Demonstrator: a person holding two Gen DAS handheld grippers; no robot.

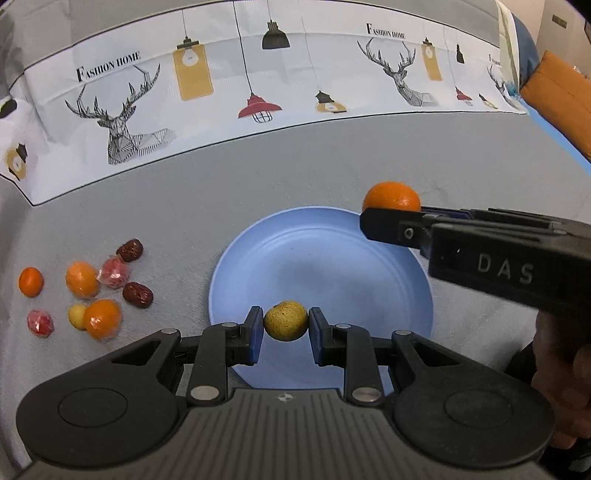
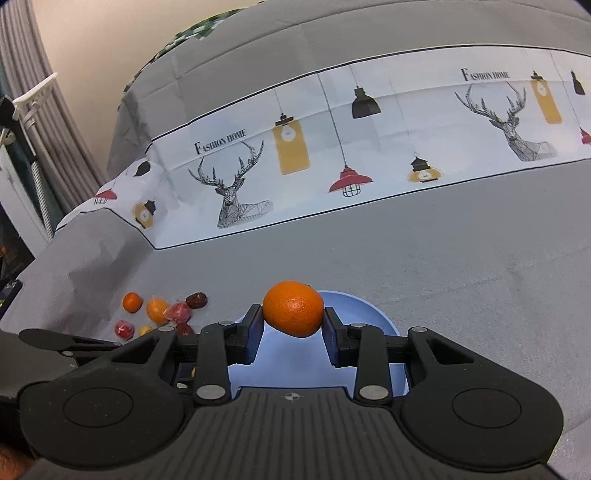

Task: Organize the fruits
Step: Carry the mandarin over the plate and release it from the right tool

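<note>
The left gripper [image 1: 286, 325] is closed on a small yellow fruit [image 1: 285, 320], its blue pads pressing the fruit's two sides; the jaws stand only narrowly apart. The fruit is nearly round, so no long axis shows; its skin is dull yellow with brown speckles. It hangs over the blue plate [image 1: 321, 266], at about 6 o'clock on the plate in the left wrist view.

The right gripper [image 2: 293, 314] is clamped on an orange [image 2: 293, 308], a little wider across than tall, its long axis running from pad to pad. Its skin is bright and pebbled. In the left wrist view this gripper comes in from 3 o'clock, and the orange sits at about 1 o'clock on the plate's rim.

The plate is bare and lies on a grey cloth [image 1: 258, 177]. At 9 o'clock from the plate, well apart from it, lies a loose cluster: small oranges [image 1: 82, 278], two dark red dates [image 1: 137, 294], red wrapped pieces [image 1: 113, 272] and a pale yellow fruit [image 1: 77, 315].

Beyond the plate, at 12 o'clock, a white band [image 1: 221, 85] of the cloth is printed with deer heads, hanging lamps and "Fashion Home". In the right wrist view, a grey curtain [image 2: 37, 110] and a cream wall [image 2: 129, 33] lie at 10 to 11 o'clock.
</note>
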